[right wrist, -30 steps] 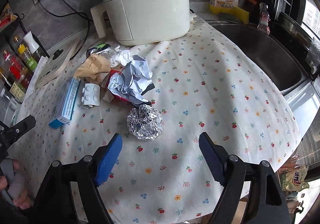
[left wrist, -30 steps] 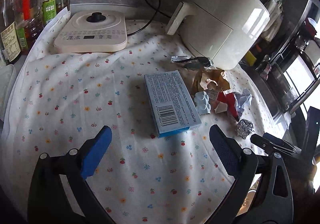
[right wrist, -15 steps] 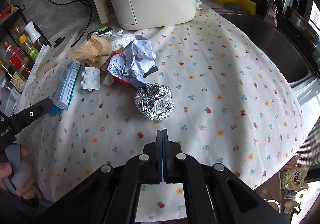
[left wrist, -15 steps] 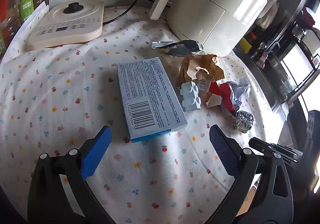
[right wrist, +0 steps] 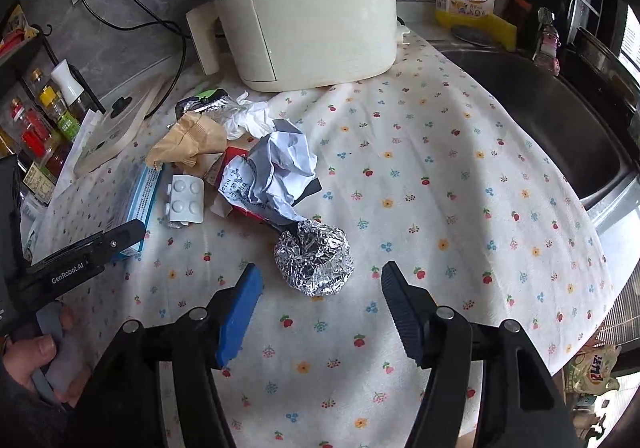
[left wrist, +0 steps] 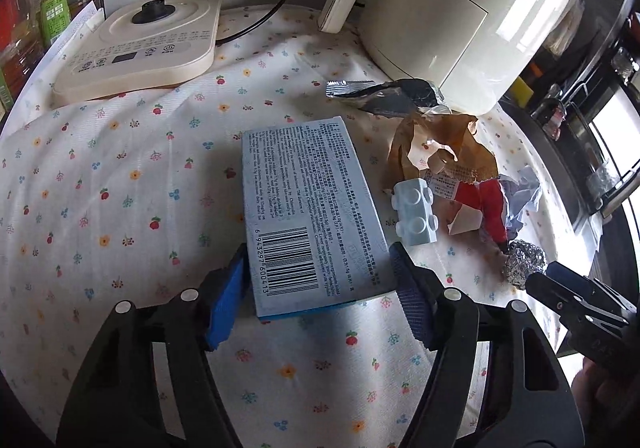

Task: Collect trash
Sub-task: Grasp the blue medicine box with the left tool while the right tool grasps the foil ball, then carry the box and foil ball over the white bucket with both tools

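Near the counter's front edge, the left gripper [left wrist: 318, 280] is closing on a blue carton [left wrist: 308, 207], its pads flanking the barcode end without clearly pressing; it looks light, stiff-walled, best pinched across its long sides. The right gripper [right wrist: 320, 288], jaws opening, frames a crumpled foil ball [right wrist: 316, 262], likely light and crushable. Farther back lie paper scraps [right wrist: 280, 167].

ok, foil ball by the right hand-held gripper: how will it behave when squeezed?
The crumpled foil ball probably dents and looks light. Its lumpy, rounded shape could roll on the tablecloth if nudged. The right hand-held gripper, jaws opening, has nothing between them yet.
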